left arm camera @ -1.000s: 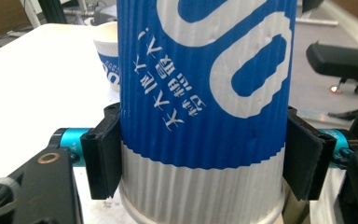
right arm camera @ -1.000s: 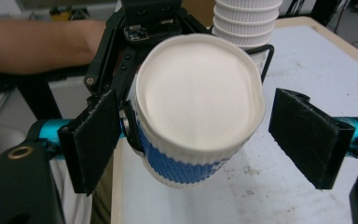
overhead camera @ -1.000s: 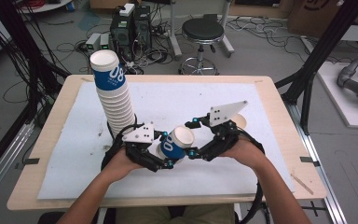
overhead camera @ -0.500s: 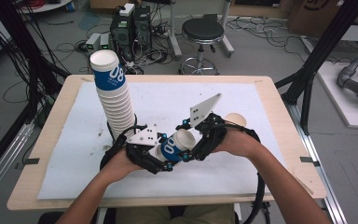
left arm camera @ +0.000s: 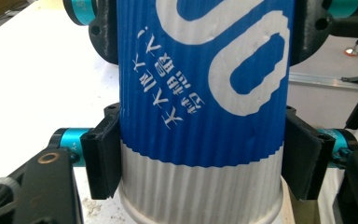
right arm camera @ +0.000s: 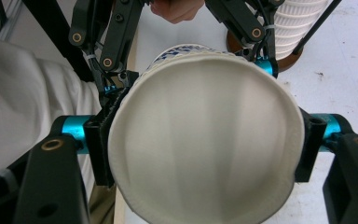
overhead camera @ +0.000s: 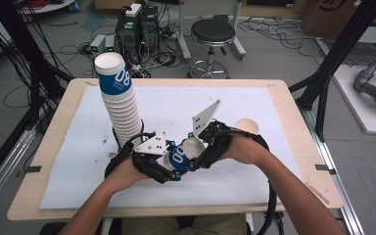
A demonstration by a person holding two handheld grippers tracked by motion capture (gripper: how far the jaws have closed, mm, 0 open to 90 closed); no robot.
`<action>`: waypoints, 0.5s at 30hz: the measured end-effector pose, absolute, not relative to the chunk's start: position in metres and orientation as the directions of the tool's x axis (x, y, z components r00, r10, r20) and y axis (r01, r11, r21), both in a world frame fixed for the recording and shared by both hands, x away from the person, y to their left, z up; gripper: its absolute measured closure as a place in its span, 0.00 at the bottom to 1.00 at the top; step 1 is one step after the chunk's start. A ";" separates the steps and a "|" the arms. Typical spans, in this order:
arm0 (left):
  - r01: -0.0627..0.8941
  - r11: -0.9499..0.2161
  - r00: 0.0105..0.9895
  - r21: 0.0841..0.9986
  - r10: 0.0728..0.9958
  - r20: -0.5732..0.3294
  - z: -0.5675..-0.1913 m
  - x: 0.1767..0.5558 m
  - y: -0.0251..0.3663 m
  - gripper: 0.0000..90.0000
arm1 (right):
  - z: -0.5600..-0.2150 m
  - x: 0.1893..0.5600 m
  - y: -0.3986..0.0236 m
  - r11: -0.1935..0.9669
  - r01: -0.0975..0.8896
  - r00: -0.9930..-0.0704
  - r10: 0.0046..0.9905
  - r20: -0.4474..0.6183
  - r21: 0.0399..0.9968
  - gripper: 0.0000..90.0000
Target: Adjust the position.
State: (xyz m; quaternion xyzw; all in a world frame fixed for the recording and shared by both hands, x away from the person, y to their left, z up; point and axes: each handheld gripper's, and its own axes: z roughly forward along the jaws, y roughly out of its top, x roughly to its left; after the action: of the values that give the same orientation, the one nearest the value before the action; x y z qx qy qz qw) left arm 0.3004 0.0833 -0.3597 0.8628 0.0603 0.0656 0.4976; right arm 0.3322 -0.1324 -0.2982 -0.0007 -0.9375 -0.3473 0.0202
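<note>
The cup (overhead camera: 182, 154), white with a blue band and a large white "08", lay on its side in the air just above the bench (overhead camera: 284, 98), held between both grippers near the front edge of the white sheet (overhead camera: 254, 105). The left gripper (overhead camera: 169, 169) was clamped on the cup's lower body: in the left gripper view its two black pads pressed the ribbed wall (left arm camera: 200, 116) from either side, where the blue band met the white base. The right gripper (overhead camera: 200, 149) came in from the opposite side, and its jaws had just been closing on the cup; in the right gripper view the pads pinched the wall at the open mouth (right arm camera: 205, 140), and the rim bulged a little out of round between them. The mouth faced the right gripper, the base the left. Both hands sat close together, the left hand (overhead camera: 122, 174) and the right hand (overhead camera: 247, 149) nearly level.

Behind the left gripper, a tall stack (overhead camera: 122, 105) of the same cups stood upright on the sheet, leaning slightly left. A single lid-like disc (overhead camera: 247, 126) lay on the sheet just beyond the right hand.
</note>
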 end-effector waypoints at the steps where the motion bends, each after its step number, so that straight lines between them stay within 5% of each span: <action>1: 0.043 -0.490 0.984 0.871 0.170 0.047 -0.360 0.301 0.083 0.29 | -0.299 0.332 -0.133 0.755 0.019 -0.999 -0.011 0.042 0.655 0.33; 8: 0.050 -0.413 0.982 0.909 0.188 0.031 -0.365 0.305 0.090 0.17 | -0.301 0.335 -0.141 0.736 0.050 -0.998 0.012 0.060 0.675 0.32; 15: 0.058 -0.283 0.978 0.957 0.208 0.003 -0.363 0.309 0.104 0.16 | -0.306 0.336 -0.158 0.672 0.087 -0.996 0.056 0.067 0.735 0.32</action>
State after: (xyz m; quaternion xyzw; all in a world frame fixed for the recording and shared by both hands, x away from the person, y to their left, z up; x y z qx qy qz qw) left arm 0.3090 0.1036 -0.3628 0.7985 0.0833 0.0636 0.5929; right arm 0.3355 -0.1576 -0.3061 -0.0393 -0.9142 -0.4029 0.0193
